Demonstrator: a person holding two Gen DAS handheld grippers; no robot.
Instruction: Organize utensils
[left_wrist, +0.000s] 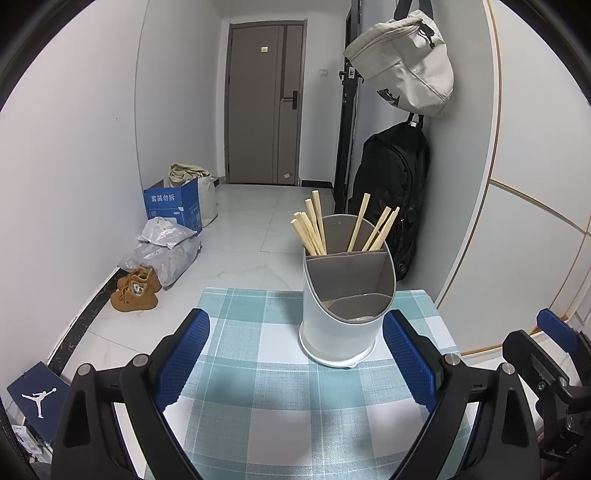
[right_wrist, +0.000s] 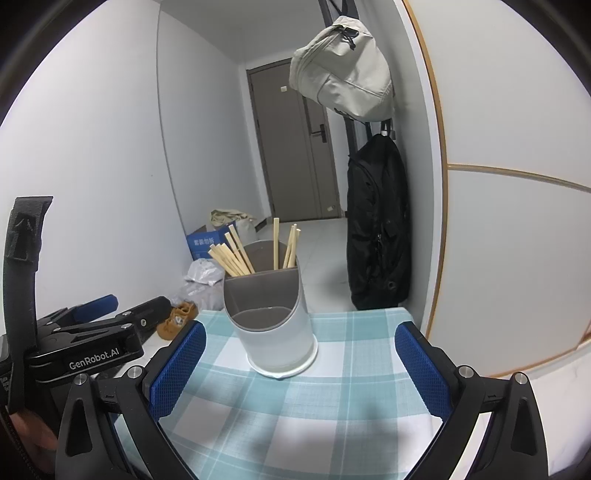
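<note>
Both grippers idling low over bench, nothing held: left gripper jaws wide, right gripper jaws wide. Holder sitting center frame, chopsticks leaning in its two rear compartments, front compartment looking empty. Prob. done or resetting.

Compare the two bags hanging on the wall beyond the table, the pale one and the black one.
The beige bag hangs higher; the black backpack hangs below it, its bottom near the floor. The beige bag is small, rounded and slouchy; the black backpack is tall, long and far larger. The beige bag shows a dark zip pull; the black backpack's details barely stand out. Both hang against the same wall strip.
</note>
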